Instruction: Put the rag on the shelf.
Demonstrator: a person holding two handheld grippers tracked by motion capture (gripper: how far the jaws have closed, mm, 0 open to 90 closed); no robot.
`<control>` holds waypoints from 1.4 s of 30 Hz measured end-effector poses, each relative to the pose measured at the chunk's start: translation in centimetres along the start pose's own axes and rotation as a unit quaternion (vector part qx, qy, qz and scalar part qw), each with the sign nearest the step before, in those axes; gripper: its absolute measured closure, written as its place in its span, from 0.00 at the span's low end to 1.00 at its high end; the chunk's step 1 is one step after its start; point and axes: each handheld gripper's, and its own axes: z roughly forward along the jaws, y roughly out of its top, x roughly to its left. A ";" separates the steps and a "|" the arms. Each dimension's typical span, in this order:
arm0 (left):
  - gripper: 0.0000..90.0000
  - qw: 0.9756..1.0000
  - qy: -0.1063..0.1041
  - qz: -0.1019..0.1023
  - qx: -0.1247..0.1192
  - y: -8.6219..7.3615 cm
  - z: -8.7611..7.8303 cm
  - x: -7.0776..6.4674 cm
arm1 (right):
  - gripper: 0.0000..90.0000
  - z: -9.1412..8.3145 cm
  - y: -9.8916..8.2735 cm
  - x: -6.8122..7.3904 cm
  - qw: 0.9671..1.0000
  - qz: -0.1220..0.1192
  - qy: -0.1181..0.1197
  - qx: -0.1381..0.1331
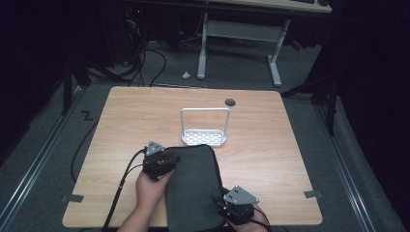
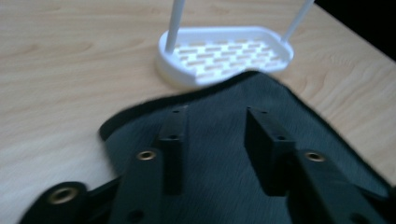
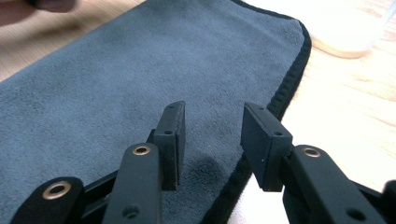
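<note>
The grey cloth [image 1: 193, 186] lies flat on the table [image 1: 121, 125]. Both tongs, left [image 2: 212, 133] and right [image 3: 212, 140], hang released above it. The cloth's far edge touches the white rack [image 1: 203, 137].

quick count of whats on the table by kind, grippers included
Dark grey folded microfibre cloth with black edging: 1
White plastic perforated rack with a tall wire hoop: 1
Black round grommet in the wooden tabletop: 1
Black two-jaw grippers: 2, the left gripper and the right gripper, both open over the cloth
Total: 5
</note>
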 end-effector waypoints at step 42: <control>0.85 0.992 -0.075 0.073 0.070 -5.9 -3.3 -2.8 | 1.00 5.7 1.5 -4.7 0.998 0.016 0.002 0.064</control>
